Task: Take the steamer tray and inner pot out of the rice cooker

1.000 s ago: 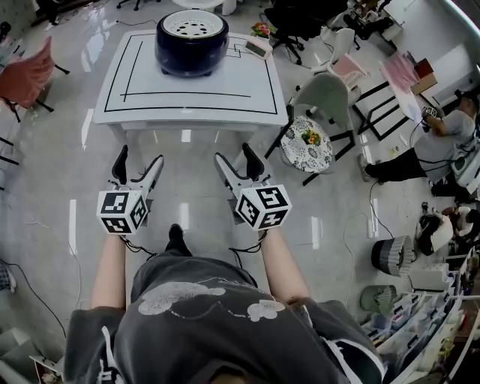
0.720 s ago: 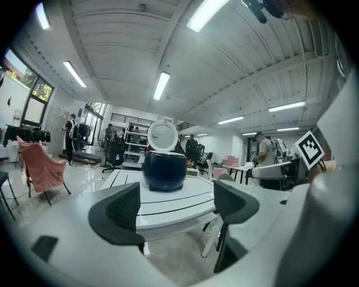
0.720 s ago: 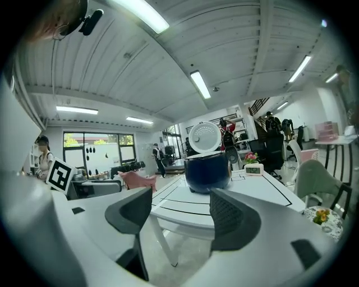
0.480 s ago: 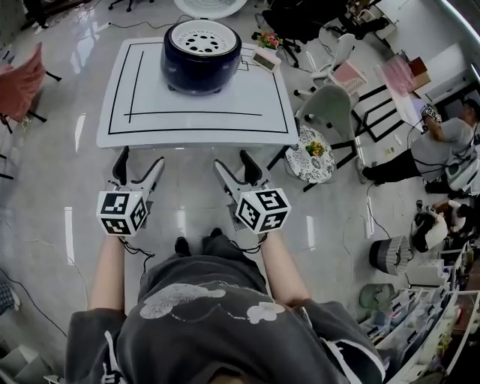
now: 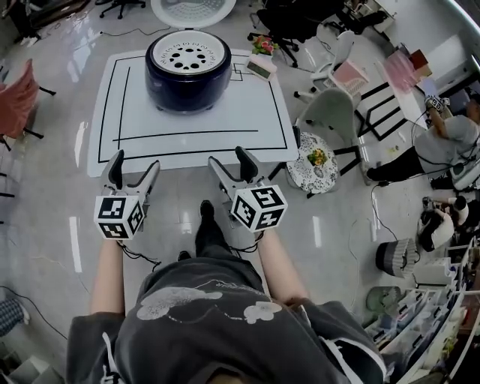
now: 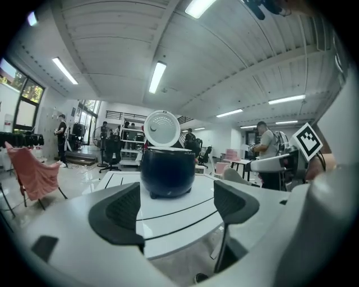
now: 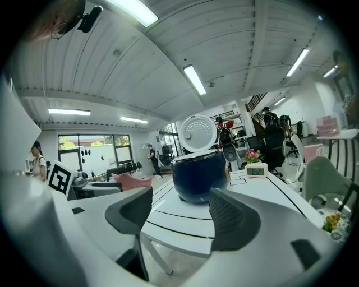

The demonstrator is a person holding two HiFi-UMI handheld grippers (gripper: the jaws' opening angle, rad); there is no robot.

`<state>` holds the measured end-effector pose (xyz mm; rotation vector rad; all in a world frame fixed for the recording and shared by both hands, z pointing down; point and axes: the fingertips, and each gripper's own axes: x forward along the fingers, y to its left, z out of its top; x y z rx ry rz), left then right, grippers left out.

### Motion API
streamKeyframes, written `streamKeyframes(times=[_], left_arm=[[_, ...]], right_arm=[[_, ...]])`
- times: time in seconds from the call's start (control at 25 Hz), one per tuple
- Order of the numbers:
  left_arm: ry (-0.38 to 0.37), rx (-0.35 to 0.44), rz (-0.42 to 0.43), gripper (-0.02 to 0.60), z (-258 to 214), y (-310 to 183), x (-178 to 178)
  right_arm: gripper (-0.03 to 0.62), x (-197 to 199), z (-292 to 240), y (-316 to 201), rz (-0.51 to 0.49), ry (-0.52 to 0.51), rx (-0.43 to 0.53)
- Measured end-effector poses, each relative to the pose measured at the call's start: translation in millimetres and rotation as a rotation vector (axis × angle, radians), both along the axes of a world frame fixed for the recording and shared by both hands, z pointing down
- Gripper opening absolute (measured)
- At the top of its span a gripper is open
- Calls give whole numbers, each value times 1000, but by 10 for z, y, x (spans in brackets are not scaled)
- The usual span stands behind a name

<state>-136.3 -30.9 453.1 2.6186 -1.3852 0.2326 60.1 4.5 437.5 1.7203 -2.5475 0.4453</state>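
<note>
A dark blue rice cooker stands on the far half of a white table, its round lid swung up behind it. A white perforated steamer tray fills its mouth; the inner pot is hidden beneath. The cooker shows straight ahead in the left gripper view and the cooker in the right gripper view too. My left gripper and right gripper hover side by side at the table's near edge, both open and holding nothing.
A small white clock and a flower pot sit at the table's far right corner. Right of the table stand a grey chair and a round patterned stool. A pink chair is at the left. A person bends at the far right.
I have stepped toward the table: the cooker looms larger and nearer, and both grippers now reach the table's near edge. Their jaws stay open.
</note>
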Motion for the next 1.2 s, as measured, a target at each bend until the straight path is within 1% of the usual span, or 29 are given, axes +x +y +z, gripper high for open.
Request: streamKeyframes(times=[0.16,0.32,0.52,0.72,0.88,1.04,1.2], left_arm=[[5,20,-41,402,21,-519,129],[-17,52,-85,402,-300,-999,172],[-28,85,-138,402,-570,-1507,226],[-50,109,-181,402,-772,-1872,298],[-63,114,-216,402,-820,-2079,377],[-69,115,-264,402,-856,-2196,362],[-69,108,-317,402,-821,-2237,303]], right_arm=[[311,226,-70,-639,-11,-8,48],[311,300,-475,-1294,-44,-15,99],[311,450,-764,-2036,-68,18,121],[311,531,-834,-2689,-122,98,77],[311,494,-702,-3110,-204,208,21],[310,476,-594,-3427,-240,317,-14],[310,418,-403,-3573,-295,394,-87]])
